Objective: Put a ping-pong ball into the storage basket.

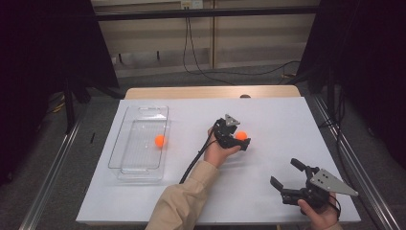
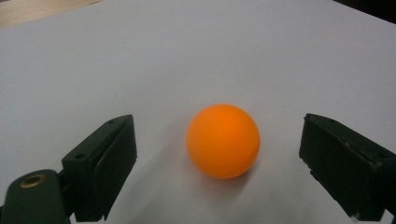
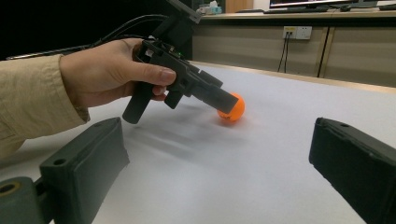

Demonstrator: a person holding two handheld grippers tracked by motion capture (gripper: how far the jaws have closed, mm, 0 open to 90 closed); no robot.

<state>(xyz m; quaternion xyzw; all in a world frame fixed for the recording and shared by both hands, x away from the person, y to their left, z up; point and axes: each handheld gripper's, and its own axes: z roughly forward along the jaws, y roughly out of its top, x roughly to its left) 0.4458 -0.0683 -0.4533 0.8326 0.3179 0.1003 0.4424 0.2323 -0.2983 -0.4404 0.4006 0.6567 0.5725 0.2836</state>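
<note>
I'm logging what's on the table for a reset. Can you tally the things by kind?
Orange balls: 2, one in the clear tray, one between the left gripper's open jaws
Clear trays: 1
Handheld grippers: 2, the left one, and the right gripper, also open
Total: 5
</note>
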